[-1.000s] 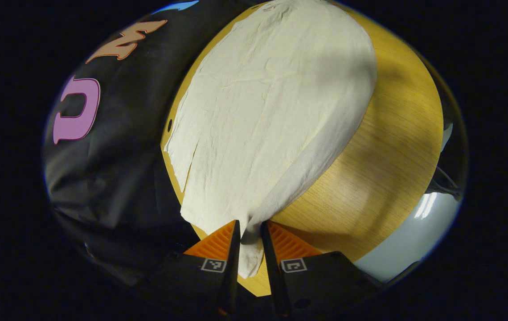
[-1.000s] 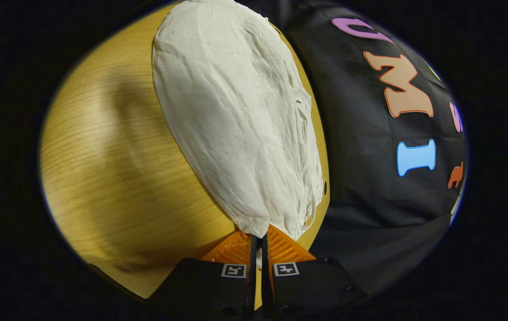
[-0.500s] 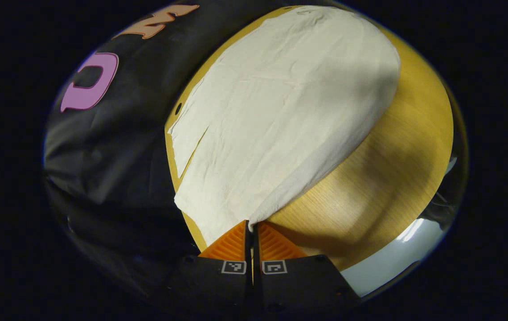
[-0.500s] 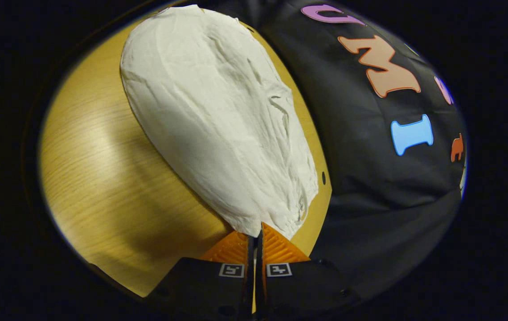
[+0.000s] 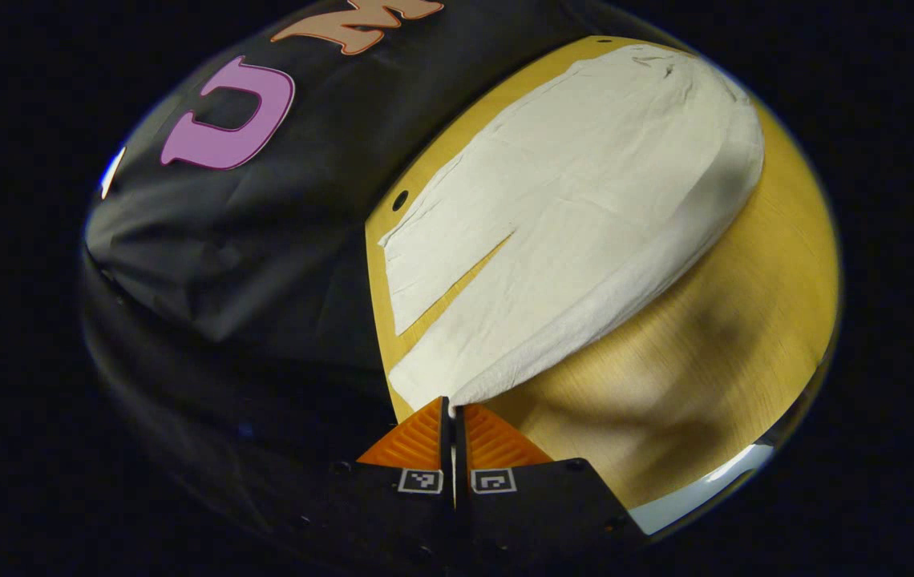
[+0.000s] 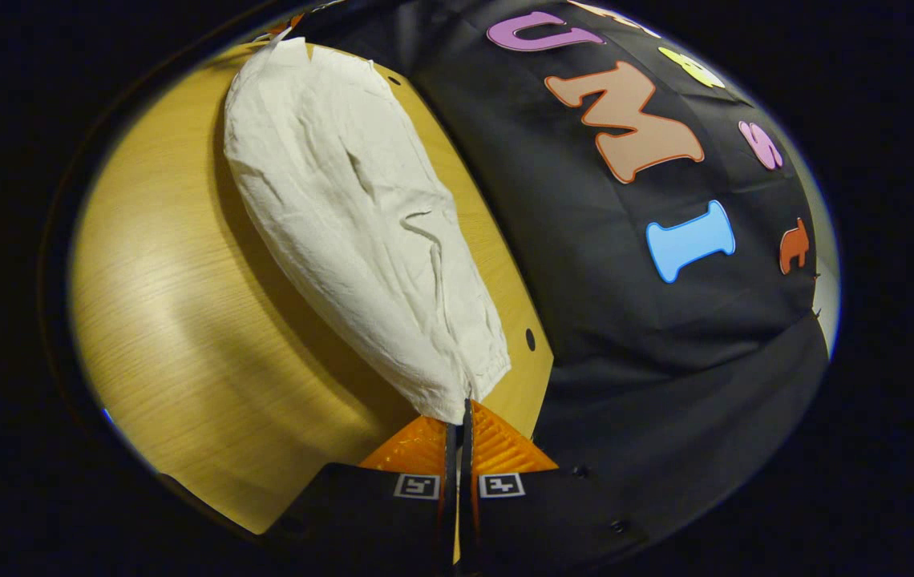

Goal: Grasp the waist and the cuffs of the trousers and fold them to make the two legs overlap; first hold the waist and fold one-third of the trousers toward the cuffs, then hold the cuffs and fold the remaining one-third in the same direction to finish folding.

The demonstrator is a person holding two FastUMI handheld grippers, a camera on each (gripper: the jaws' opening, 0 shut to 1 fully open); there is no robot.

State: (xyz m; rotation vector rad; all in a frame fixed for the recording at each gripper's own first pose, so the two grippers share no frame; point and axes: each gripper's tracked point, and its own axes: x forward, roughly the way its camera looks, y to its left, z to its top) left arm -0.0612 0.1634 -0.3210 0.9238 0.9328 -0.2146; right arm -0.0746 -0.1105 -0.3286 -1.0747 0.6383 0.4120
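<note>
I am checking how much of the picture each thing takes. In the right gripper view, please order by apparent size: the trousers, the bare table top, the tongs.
1. Table top, about equal to the trousers; unsure.
2. Trousers.
3. Right tongs, smallest, though nearest the camera.

**Both grippers pinched closed on cloth**

The left gripper (image 5: 451,405) has its two fingers drawn together, a corner of the trousers (image 5: 577,216) nipped between the tips at one end. The right gripper (image 6: 461,407) likewise has its fingers pressed together, clamping the trousers' edge at the other end.
</note>
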